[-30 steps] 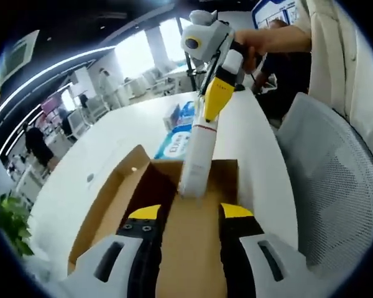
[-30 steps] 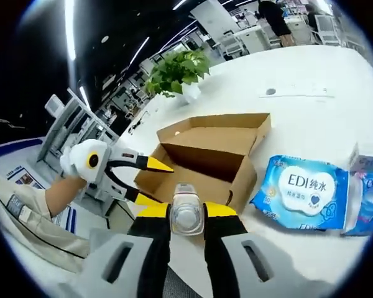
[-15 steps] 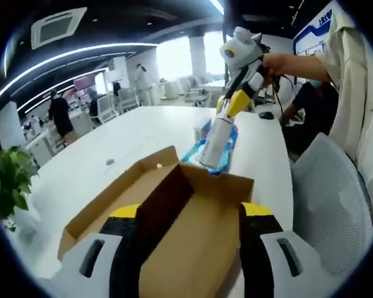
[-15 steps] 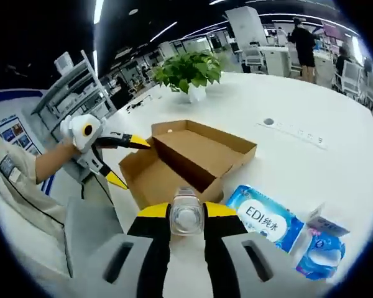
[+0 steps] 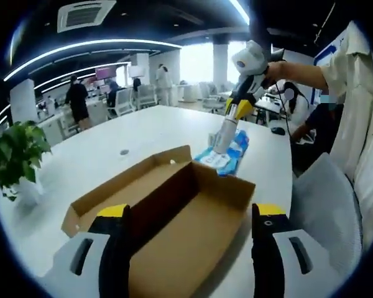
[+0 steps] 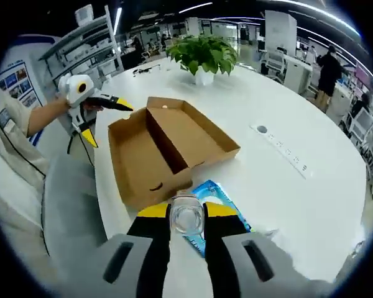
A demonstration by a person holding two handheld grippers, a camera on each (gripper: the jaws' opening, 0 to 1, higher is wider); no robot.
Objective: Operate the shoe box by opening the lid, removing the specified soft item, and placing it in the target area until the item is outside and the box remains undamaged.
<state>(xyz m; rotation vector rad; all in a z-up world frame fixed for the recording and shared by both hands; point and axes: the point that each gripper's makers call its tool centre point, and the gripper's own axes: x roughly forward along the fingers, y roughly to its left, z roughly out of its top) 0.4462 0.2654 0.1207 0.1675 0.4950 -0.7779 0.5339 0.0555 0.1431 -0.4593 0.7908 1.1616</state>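
The brown cardboard shoe box point(image 5: 193, 211) lies open on the white table, its lid point(image 5: 121, 192) folded back flat; I see nothing inside. My left gripper point(image 5: 189, 214) hovers at its near edge, jaws wide open and holding nothing. My right gripper point(image 5: 234, 114) hangs beyond the box's far corner, shut on a pale translucent tube-shaped item point(image 5: 222, 136) above a blue wipes pack point(image 5: 227, 160). In the right gripper view the item point(image 6: 186, 214) sits between the shut jaws of the right gripper point(image 6: 186, 212), the box point(image 6: 168, 146) lies ahead, and the left gripper point(image 6: 113, 127) stands open at its left end.
A potted plant point(image 6: 205, 53) stands at the table's far end, and a power strip point(image 6: 283, 155) lies right of the box. A grey mesh chair point(image 5: 326, 205) is beside the table edge. Bare table point(image 6: 280, 205) spreads around the blue pack point(image 6: 208, 192). People stand far behind.
The right gripper has lifted the pale item out of the box and carried it away, to above the blue pack. The left gripper pulled back from the box, jaws still open.
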